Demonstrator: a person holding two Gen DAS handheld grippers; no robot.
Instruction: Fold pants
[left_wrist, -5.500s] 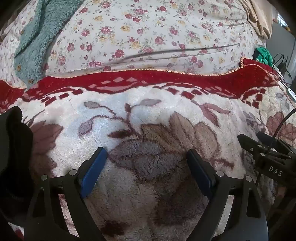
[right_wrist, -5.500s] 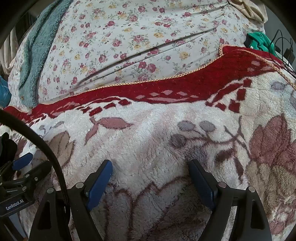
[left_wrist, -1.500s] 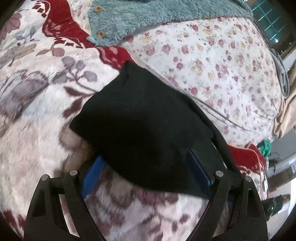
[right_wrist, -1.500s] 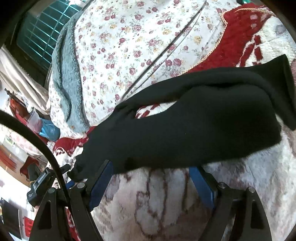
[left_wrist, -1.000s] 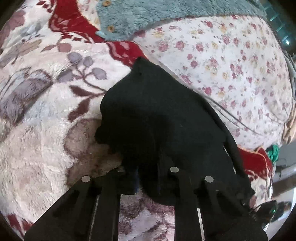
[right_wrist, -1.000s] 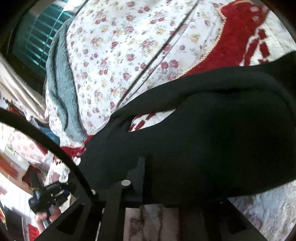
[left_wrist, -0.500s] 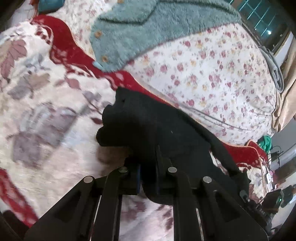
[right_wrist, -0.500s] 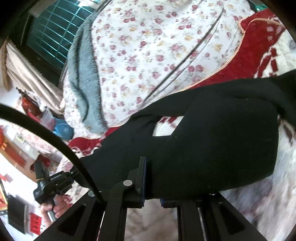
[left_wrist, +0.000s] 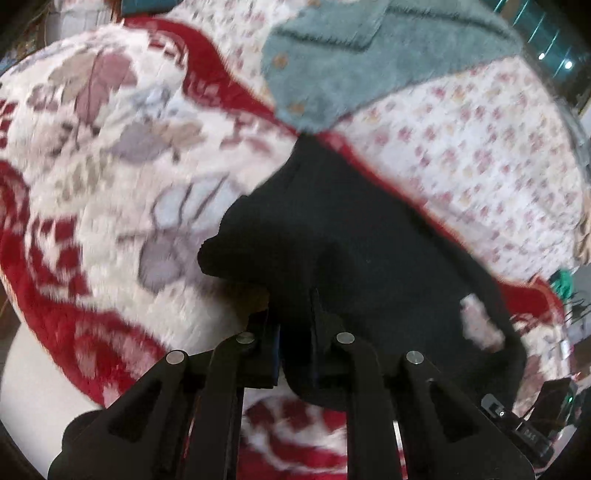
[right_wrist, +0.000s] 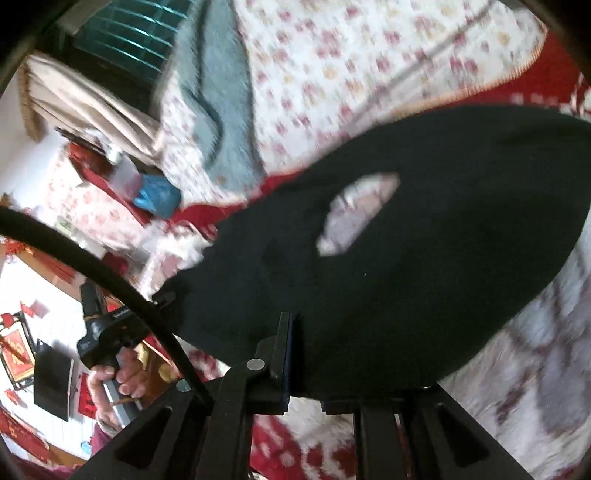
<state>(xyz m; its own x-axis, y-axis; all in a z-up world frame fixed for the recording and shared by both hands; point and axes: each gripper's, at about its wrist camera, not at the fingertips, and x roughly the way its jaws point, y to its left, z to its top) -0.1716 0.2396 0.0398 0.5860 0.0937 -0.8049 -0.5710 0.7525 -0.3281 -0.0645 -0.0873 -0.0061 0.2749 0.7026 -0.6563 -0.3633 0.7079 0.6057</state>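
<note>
The black pants (left_wrist: 369, 251) hang bunched between my two grippers, lifted above the fleece blanket (left_wrist: 110, 192). My left gripper (left_wrist: 295, 332) is shut on one edge of the pants. My right gripper (right_wrist: 304, 354) is shut on the other edge of the pants (right_wrist: 424, 266), which sag in a wide dark fold with a small gap showing blanket behind. The left gripper's handle and the hand holding it (right_wrist: 114, 369) show at the lower left of the right wrist view. Both views are motion-blurred.
A floral quilt (left_wrist: 461, 140) covers the far side of the bed with a teal fleece garment (left_wrist: 351, 55) on it. The red-bordered blanket's edge (left_wrist: 44, 295) drops off at the near left. Room clutter and a blue bag (right_wrist: 155, 195) lie beyond the bed.
Both grippers closed on the pants about a second ago and have since lifted and swung them toward the left end of the bed. The pants now hang clear of the blanket.
</note>
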